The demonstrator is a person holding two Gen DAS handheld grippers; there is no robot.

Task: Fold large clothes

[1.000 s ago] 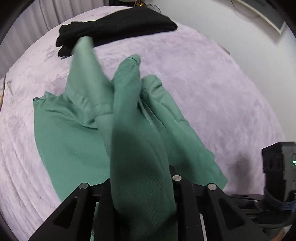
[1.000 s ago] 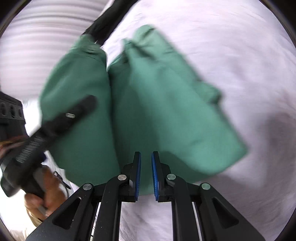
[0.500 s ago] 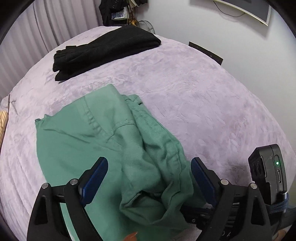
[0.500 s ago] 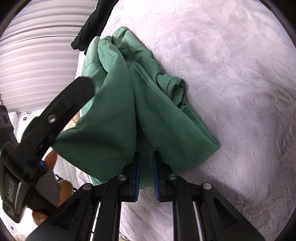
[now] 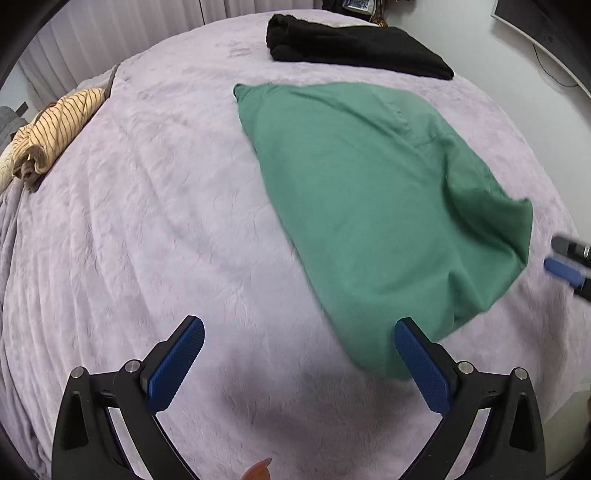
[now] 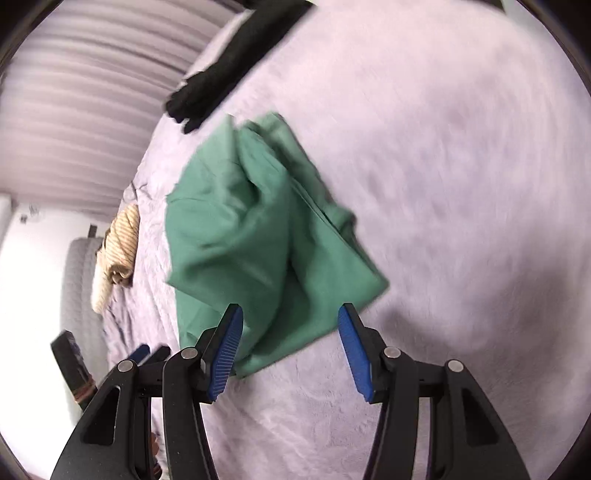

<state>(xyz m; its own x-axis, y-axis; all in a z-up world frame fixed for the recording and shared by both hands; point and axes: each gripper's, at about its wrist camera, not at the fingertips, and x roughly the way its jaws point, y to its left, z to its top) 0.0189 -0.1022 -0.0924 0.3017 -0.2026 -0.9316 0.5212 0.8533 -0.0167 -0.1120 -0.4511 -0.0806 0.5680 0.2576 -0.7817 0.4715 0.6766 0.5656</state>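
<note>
My left hand-held gripper is opening wide over bare lilac bed; my right hand-held gripper is opening too, nothing clamped. The green garment lies folded on the bed. Only the left view shows the black pile whole.

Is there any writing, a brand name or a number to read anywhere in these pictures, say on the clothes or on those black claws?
None can be read.
Green garment: no print or tag shows.
Black garment: plain.
Striped garment: stripes only, no words.
Left claw and right claw: no lettering shows on either.
Dark items at the far edge of the bed: too small and blurred to read.
</note>
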